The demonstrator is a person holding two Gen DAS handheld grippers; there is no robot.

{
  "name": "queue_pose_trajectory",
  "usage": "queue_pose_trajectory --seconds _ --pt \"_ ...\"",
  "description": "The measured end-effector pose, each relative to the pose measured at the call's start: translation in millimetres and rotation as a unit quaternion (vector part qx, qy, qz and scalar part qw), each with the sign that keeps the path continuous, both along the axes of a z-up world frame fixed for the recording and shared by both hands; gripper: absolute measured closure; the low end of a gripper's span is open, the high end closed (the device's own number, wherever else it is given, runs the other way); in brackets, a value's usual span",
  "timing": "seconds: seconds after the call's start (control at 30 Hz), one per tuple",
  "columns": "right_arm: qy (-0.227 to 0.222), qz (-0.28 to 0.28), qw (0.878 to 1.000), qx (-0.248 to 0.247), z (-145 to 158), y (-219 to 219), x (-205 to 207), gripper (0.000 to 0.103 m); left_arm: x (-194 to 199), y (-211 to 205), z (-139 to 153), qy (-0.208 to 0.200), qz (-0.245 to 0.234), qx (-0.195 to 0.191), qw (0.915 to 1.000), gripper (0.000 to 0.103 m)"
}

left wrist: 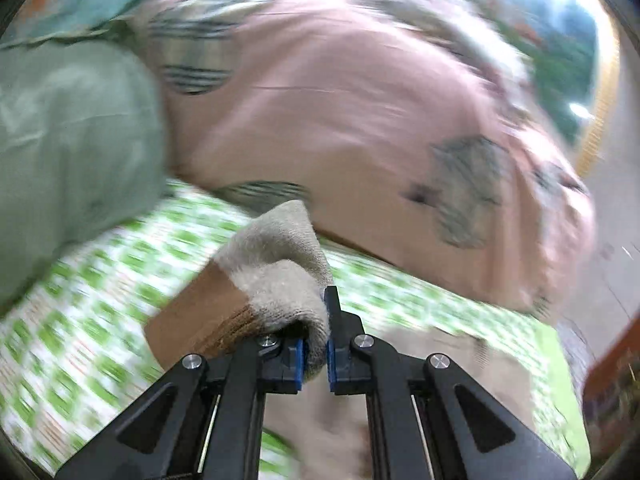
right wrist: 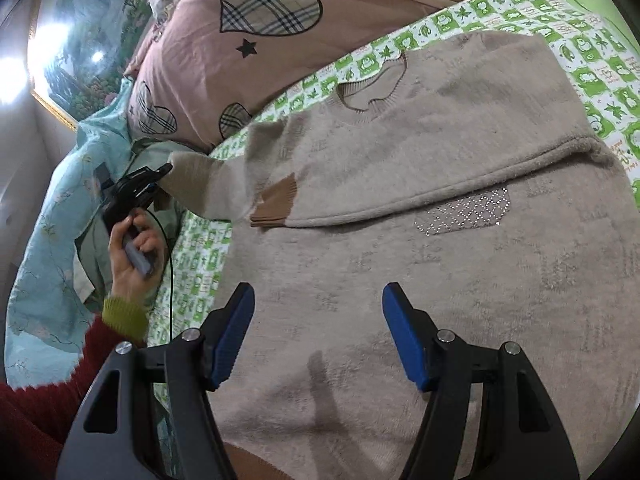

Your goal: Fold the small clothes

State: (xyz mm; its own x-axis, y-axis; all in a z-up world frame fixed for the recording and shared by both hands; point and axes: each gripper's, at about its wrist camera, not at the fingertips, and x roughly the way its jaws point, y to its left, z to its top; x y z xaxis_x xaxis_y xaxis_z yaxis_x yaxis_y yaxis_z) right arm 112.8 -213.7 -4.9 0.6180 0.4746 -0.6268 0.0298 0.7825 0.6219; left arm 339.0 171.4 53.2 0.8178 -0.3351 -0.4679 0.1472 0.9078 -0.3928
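Fuzzy beige sweater [right wrist: 420, 280], sleeve [right wrist: 208, 184] lifted

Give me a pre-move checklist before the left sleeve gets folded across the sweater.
1. Left gripper shut on the sleeve: ok.
2. Right gripper open, nothing between its pads: ok.
3. Right sleeve already folded across the sweater, brown cuff on the chest: ok.
4. Sweater body flat on the green checked sheet: ok.
5. Pink quilt off the sweater: ok.
6. How much sleeve is pinched: cannot tell, left view blurred.
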Motion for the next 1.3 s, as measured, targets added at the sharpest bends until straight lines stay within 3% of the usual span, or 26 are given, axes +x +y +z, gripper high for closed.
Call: queue_pose_trajectory --seconds 0.13,0.3,0.5,0.6,0.67,0.73,0.8,0.93,1.03,1.07,1.13,1.2,1.23,1.3 --pt "-0.004 -0.019 1.0 0.006 4 -13 -15 0.036 -49 -84 -5 -0.018 -0.076 0.014 0.9968 0.096" --pt "-0.008 -0.059 0.998 0.011 5 -44 -37 0.036 -69 -179 -38 0.015 -0.164 0.034 0.9858 0.096" --pt "-0.015 -0.098 0.995 0.017 9 -71 -52 0.036 -54 -258 -94 0.07 -0.212 0.106 0.969 0.094" --pt "-0.02 -0.103 0.994 0.01 14 -74 -55 0.036 -42 -270 -119 0.112 -0.229 0.108 0.9609 0.086" --pt "-0.023 -0.102 0.994 0.002 16 -74 -53 0.036 -46 -262 -124 0.128 -0.234 0.104 0.9583 0.069" --pt "-0.028 -0.095 0.995 -0.005 19 -70 -48 0.036 -58 -246 -122 0.122 -0.22 0.109 0.9616 0.047" --pt "-0.029 -0.08 0.996 -0.02 21 -62 -38 0.036 -72 -223 -116 0.116 -0.207 0.107 0.9655 0.039" --pt "-0.033 -0.028 0.996 -0.072 23 -36 -10 0.036 -88 -160 -113 0.119 -0.161 0.112 0.9733 0.039" --pt "-0.04 0.022 0.991 -0.127 25 -8 21 0.036 -79 -118 -121 0.143 -0.068 0.168 0.9731 0.039" --pt "-0.046 0.038 0.988 -0.145 26 1 30 0.036 -70 -100 -126 0.158 -0.038 0.167 0.9725 0.039" --pt "-0.062 0.076 0.978 -0.186 27 25 52 0.036 -52 -69 -135 0.193 0.002 0.128 0.9728 0.039" --pt "-0.087 0.11 0.958 -0.252 26 53 71 0.036 -39 -44 -139 0.207 0.019 0.069 0.9758 0.039" --pt "-0.092 0.124 0.948 -0.279 23 63 79 0.036 -34 -38 -137 0.203 0.024 0.055 0.9773 0.039" --pt "-0.091 0.159 0.921 -0.345 13 86 95 0.036 -27 -36 -133 0.196 0.036 0.064 0.9778 0.039"
